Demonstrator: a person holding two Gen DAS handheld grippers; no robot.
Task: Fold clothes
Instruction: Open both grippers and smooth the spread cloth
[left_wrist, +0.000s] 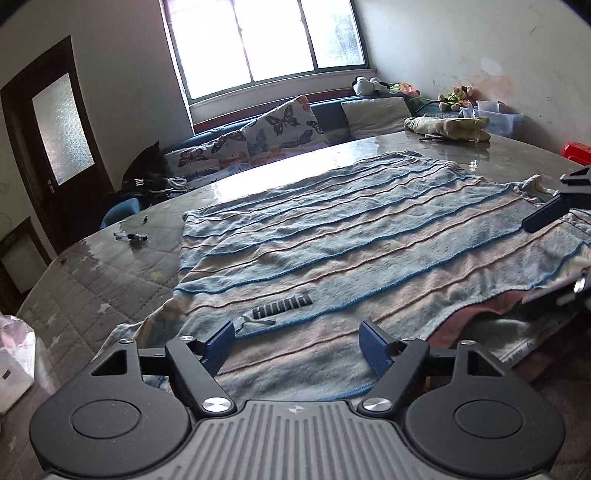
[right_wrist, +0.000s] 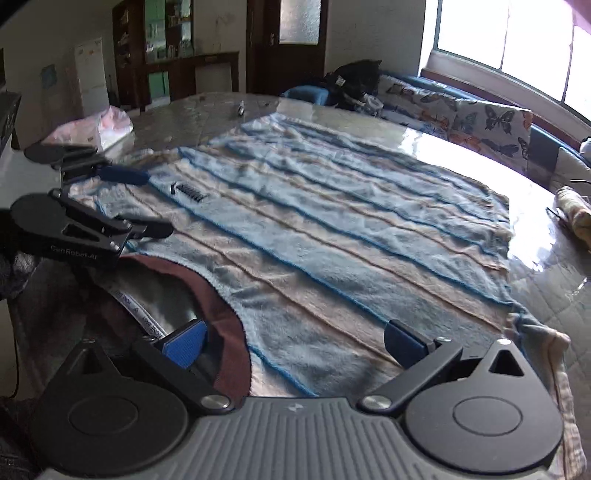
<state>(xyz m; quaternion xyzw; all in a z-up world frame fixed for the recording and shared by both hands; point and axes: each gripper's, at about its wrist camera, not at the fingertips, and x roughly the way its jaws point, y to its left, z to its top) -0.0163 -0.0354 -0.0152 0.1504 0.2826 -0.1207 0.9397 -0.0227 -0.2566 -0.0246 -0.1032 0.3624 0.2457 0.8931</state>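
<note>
A blue, pink and white striped top (left_wrist: 332, 236) lies flat, spread over the table, its dark logo (left_wrist: 282, 305) near my left gripper. My left gripper (left_wrist: 298, 345) is open just above the shoulder edge by the logo, holding nothing. My right gripper (right_wrist: 299, 345) is open over the other shoulder, beside the dark red collar (right_wrist: 218, 314). The top fills the right wrist view (right_wrist: 332, 229). Each gripper shows in the other's view: the right one at the left wrist view's right edge (left_wrist: 554, 218), the left one at the right wrist view's left (right_wrist: 122, 206).
The table (left_wrist: 110, 280) has a quilted cover under glass. A pen (left_wrist: 131, 237) lies at its far left, a rolled yellow cloth (left_wrist: 447, 127) at the far right, a plastic bag (right_wrist: 96, 127) near the left side. A butterfly-print sofa (left_wrist: 266, 136) stands behind.
</note>
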